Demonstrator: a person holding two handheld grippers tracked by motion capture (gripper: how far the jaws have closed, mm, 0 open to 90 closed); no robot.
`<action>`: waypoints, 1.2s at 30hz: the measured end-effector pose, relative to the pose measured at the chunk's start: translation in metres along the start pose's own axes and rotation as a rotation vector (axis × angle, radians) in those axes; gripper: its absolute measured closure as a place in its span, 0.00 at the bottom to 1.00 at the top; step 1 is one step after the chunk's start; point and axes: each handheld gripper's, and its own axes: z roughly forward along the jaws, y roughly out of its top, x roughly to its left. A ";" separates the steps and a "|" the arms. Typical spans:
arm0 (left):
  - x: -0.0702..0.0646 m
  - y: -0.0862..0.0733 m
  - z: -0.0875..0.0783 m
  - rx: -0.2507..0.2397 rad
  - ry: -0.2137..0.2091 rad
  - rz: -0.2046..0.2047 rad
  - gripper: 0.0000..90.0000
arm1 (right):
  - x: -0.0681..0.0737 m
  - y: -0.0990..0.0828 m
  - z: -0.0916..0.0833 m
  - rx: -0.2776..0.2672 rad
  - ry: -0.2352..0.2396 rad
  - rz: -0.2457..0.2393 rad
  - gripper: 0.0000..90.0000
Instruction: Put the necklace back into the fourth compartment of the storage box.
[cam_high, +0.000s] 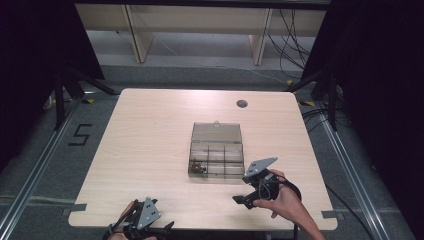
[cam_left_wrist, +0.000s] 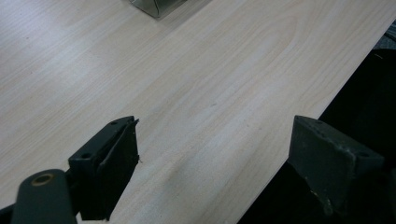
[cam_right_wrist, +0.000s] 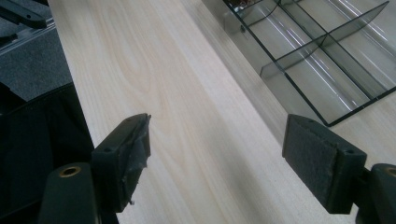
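Organizer box (cam_high: 217, 150): clear plastic, rect. compartments.

I'm seeing bare table (cam_high: 150, 150) lying left of and before the clear box (cam_high: 217, 159); its raised lid (cam_high: 216, 132) is blocking behind.

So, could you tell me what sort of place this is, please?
Probably a lab recording station: a bare wooden table ringed by black curtains, with loose cables and floor rails.
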 end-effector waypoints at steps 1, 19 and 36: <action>0.001 0.001 0.000 0.000 0.000 0.015 0.17 | 0.001 -0.001 -0.002 0.025 -0.004 0.026 0.26; 0.000 0.000 -0.001 0.002 0.000 -0.003 0.17 | -0.001 -0.019 -0.001 0.001 -0.014 0.016 0.25; -0.001 0.000 -0.001 -0.001 -0.005 -0.014 0.17 | 0.001 -0.042 -0.006 -0.029 -0.050 0.051 0.22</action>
